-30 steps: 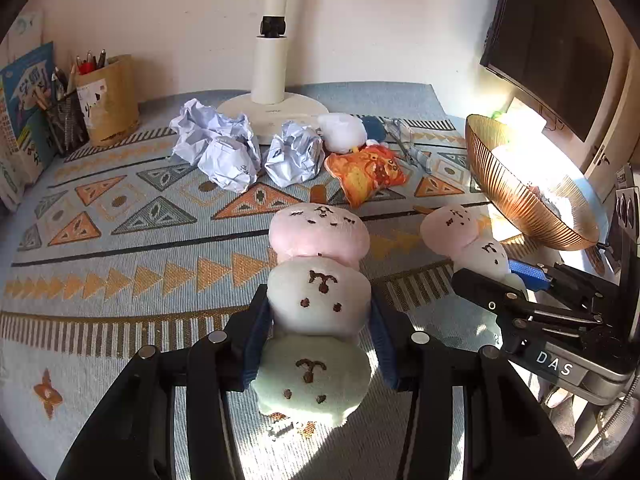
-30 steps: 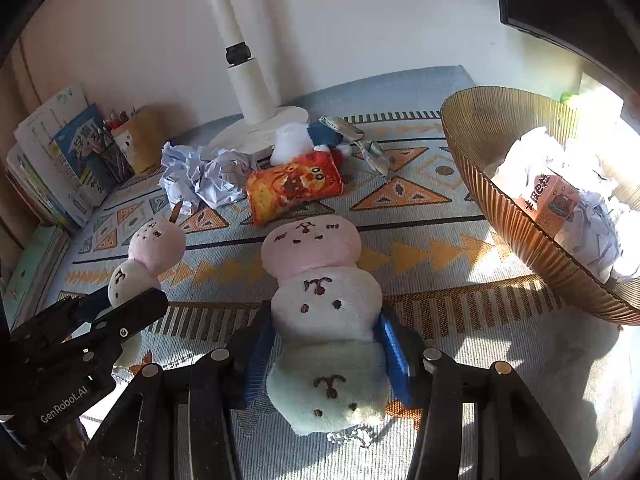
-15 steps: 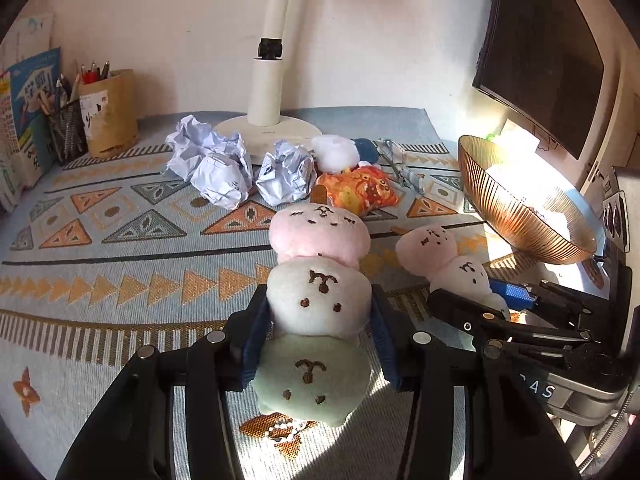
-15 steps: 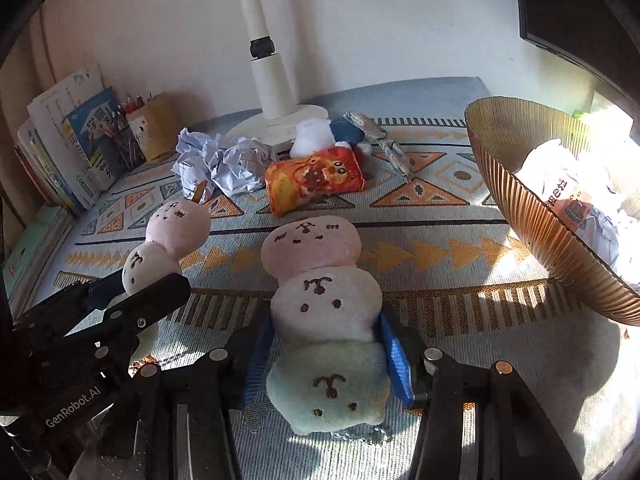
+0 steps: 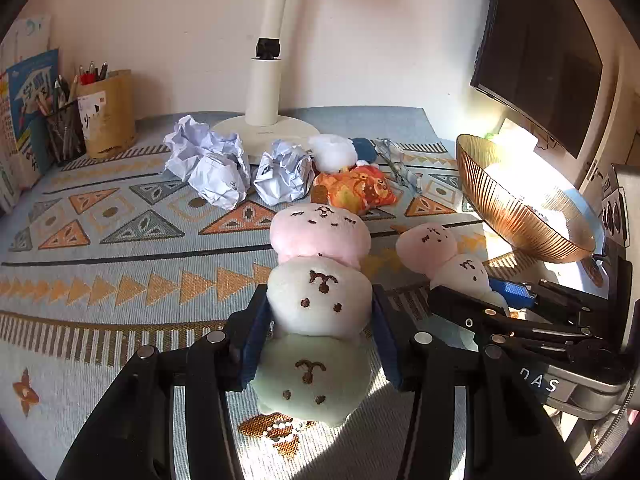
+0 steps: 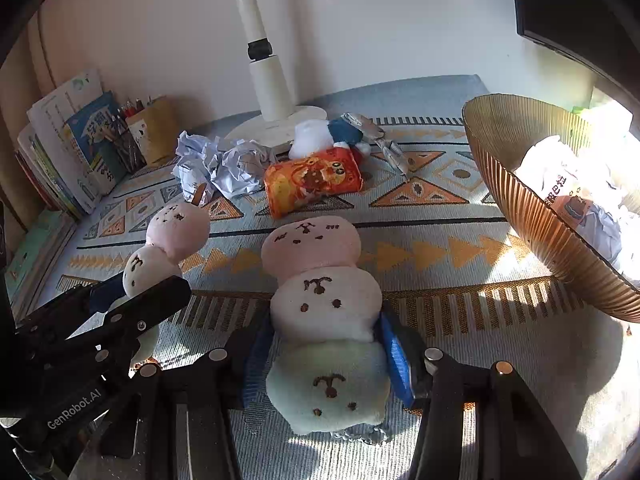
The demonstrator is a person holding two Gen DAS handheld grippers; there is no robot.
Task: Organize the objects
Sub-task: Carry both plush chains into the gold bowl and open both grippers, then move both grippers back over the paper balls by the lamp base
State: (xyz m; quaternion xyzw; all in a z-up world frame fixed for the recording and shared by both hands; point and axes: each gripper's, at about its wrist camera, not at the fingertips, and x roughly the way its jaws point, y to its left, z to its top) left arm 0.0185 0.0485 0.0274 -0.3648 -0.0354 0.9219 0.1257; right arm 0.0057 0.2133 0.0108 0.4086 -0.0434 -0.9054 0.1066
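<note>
- left wrist view: left gripper (image 5: 320, 320) clamps a three-ball plush (image 5: 318, 304), blue pads pressing its white middle, above the patterned mat (image 5: 120, 240).
- right wrist view: right gripper (image 6: 324, 344) squeezes its own plush (image 6: 324, 312) likewise, near the ribbed bowl (image 6: 532, 216).

Open patterned cloth (image 5: 120, 264) left; paper balls (image 5: 218, 174) ahead, bowl (image 5: 516, 216) right

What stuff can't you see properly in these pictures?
- Left plush toy: in the left wrist view its lowest, green ball is partly behind the left gripper; I cannot tell whether it touches the mat.
- Right plush toy: the same in the right wrist view, held in the right gripper.
- Bowl: cut off by the right edge; sun glare washes out its contents.
- Books: print too small to read.
</note>
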